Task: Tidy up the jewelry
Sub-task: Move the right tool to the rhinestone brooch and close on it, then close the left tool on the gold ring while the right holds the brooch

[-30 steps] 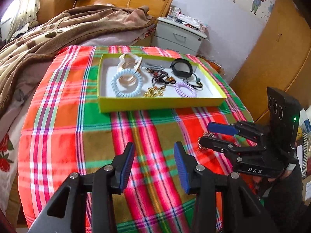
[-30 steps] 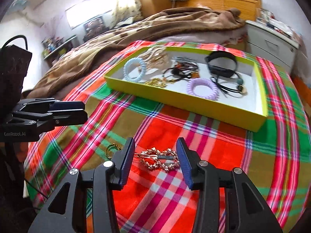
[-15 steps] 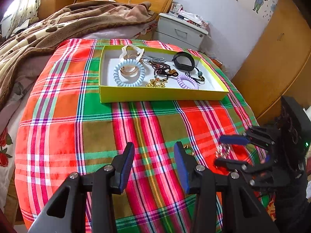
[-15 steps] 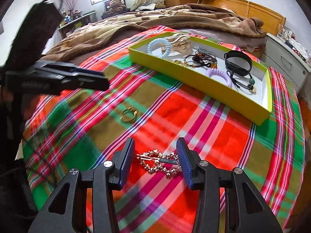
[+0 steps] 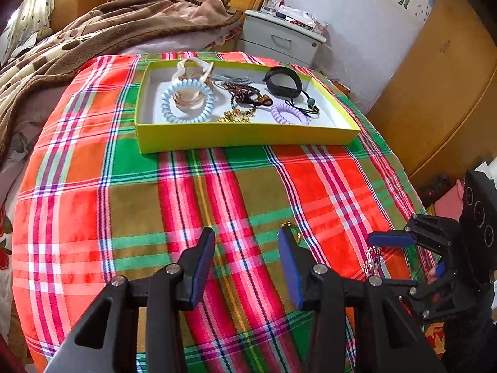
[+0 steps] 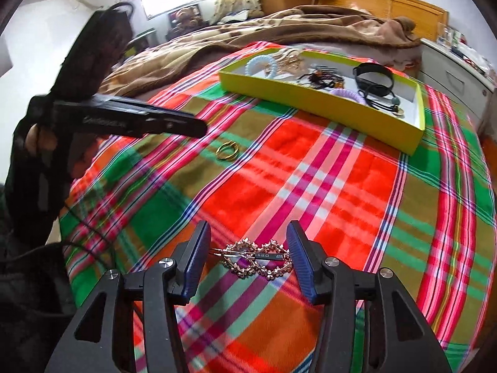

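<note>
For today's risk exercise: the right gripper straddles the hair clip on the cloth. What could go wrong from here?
1. The hair clip lies flat on soft cloth; the right gripper might pinch fabric too.
2. The open left gripper hangs near the gold ring and might knock it.

Both wrist views look low across the plaid cloth (image 5: 130,205) toward the yellow tray (image 6: 313,101).

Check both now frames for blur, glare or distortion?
Left wrist: heavy fisheye bend, tray sharp, cloth slightly smeared, no glare. Right wrist: backlit window blown out, dark corners, hair clip sharp, left gripper soft.
</note>
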